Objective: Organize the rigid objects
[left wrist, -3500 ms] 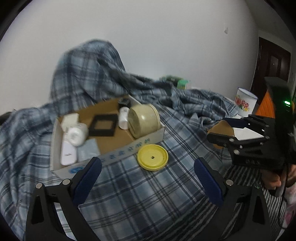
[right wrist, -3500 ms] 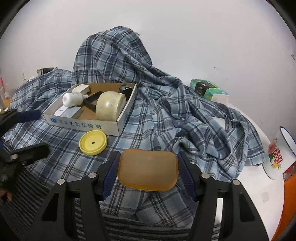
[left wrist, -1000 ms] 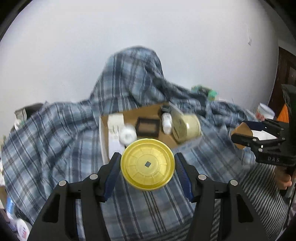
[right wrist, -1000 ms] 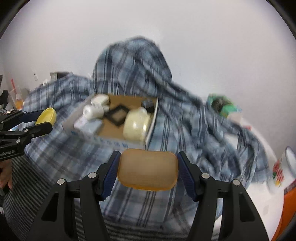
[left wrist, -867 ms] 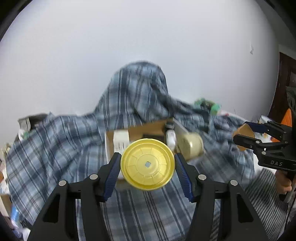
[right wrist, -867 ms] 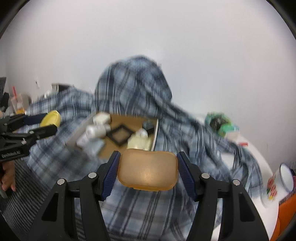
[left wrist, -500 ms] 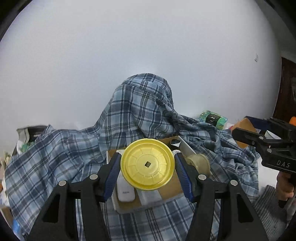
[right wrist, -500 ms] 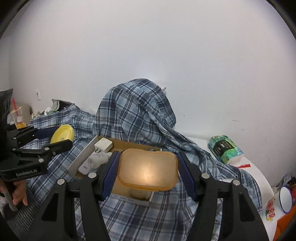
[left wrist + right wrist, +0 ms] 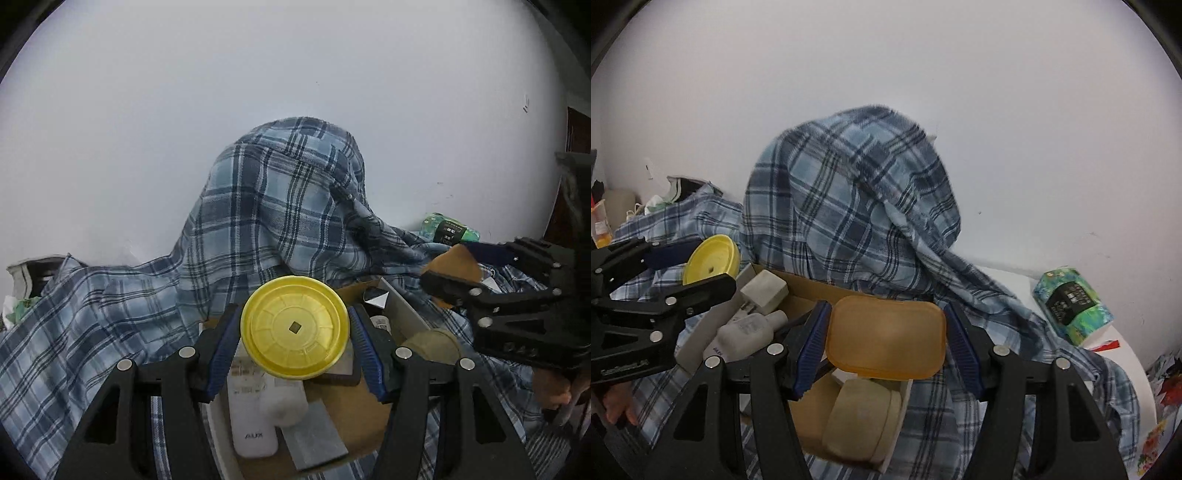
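Observation:
My left gripper (image 9: 294, 341) is shut on a round yellow lid (image 9: 294, 326), held above the left part of an open cardboard box (image 9: 369, 421). My right gripper (image 9: 885, 341) is shut on an amber rounded rectangular lid (image 9: 885, 338), held over the same box (image 9: 809, 291). Inside the box lie a white remote (image 9: 249, 421), a white bottle (image 9: 750, 328), a white adapter (image 9: 764, 290) and a cream round container (image 9: 860, 424). Each gripper also shows in the other's view, the right gripper (image 9: 452, 269) at the right edge and the left gripper (image 9: 701, 262) at the left.
A blue plaid shirt (image 9: 284, 206) covers the table and rises in a mound against the white wall behind the box. A green tissue pack (image 9: 1071, 306) lies at the right on the white tabletop (image 9: 1119, 354). Clutter (image 9: 602, 221) stands at the far left.
Both grippers have moved forward to above the box with their lids still held. The box now lies right under them and looks much larger.

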`<move>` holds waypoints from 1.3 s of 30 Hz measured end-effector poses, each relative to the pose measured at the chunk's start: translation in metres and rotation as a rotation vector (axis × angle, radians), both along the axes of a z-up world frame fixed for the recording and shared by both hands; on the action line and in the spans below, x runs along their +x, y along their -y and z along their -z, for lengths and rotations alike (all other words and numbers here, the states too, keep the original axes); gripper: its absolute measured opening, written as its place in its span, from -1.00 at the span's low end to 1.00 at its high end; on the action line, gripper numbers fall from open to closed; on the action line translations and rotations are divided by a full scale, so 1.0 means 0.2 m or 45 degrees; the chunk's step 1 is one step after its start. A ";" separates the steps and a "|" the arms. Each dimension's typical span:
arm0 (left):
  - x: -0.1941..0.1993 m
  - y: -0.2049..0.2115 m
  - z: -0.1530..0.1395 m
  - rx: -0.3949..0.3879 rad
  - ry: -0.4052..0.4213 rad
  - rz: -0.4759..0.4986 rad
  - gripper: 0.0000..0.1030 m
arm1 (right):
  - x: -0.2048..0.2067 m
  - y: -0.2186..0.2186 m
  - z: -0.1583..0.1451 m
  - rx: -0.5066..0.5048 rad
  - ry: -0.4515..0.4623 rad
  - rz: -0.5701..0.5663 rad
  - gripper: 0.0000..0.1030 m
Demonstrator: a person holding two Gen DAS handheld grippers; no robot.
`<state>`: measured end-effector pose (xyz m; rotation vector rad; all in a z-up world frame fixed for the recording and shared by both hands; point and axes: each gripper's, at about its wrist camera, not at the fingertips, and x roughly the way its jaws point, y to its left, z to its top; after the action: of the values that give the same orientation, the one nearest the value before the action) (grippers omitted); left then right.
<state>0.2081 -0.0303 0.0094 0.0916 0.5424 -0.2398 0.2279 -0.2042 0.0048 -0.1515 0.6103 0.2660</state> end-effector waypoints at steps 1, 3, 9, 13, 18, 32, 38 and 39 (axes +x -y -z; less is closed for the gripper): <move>0.02 0.00 0.01 -0.001 -0.005 0.004 0.19 | 0.02 0.00 0.01 0.004 -0.011 -0.005 0.19; 0.05 0.00 0.02 -0.015 -0.019 0.005 0.19 | 0.04 -0.02 0.03 0.006 -0.019 -0.012 0.19; 0.07 -0.01 0.05 -0.026 -0.027 0.015 0.23 | 0.05 -0.04 0.05 0.021 -0.007 -0.040 0.23; 0.05 -0.02 0.04 -0.035 0.014 0.020 0.64 | 0.01 -0.05 0.01 -0.017 0.065 -0.046 0.42; -0.03 -0.02 -0.03 -0.034 0.108 -0.012 0.65 | -0.05 -0.03 -0.05 -0.006 0.091 -0.030 0.42; -0.41 0.01 -0.24 0.032 0.292 -0.004 0.84 | -0.48 0.07 -0.28 0.072 0.312 0.073 0.53; -0.64 0.00 -0.28 -0.027 0.387 -0.051 1.00 | -0.72 0.14 -0.34 0.138 0.421 0.131 0.98; -0.67 0.00 -0.29 -0.029 0.406 -0.056 1.00 | -0.75 0.15 -0.34 0.143 0.436 0.140 0.99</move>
<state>0.0740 -0.0295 0.0679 0.0937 0.2239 -0.1842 0.0781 -0.2351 0.0731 -0.0529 0.2615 0.1621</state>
